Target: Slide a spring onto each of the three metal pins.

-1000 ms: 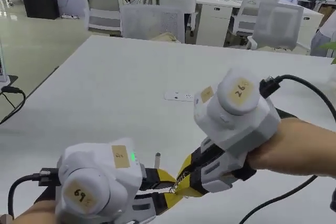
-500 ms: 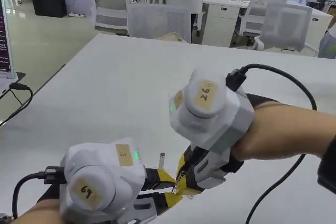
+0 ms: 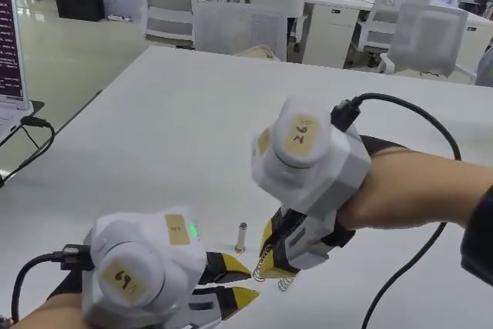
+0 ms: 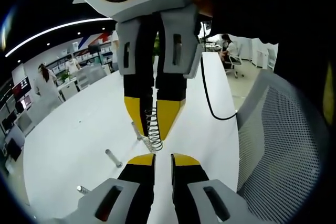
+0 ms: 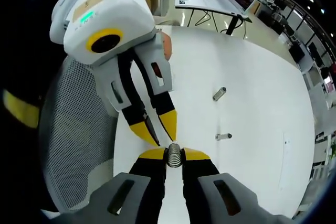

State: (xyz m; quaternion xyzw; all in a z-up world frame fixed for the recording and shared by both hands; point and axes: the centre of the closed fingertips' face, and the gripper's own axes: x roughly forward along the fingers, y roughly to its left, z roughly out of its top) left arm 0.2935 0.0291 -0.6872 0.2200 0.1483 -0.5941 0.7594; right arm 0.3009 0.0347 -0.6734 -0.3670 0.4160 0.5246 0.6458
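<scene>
Now the right gripper (image 5: 174, 159) pinches a spring (image 4: 153, 128) between its fingertips, facing the left gripper (image 4: 164, 162), whose tips stand narrowly apart and empty. A metal pin (image 3: 242, 236) stands just beside them.

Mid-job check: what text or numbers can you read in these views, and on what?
"26": handwritten round sticker on the right gripper.
"69": handwritten round sticker on the left gripper.
Square stickers on both grippers: too faint to read.
Monitor screen at left edge: text too small.
</scene>
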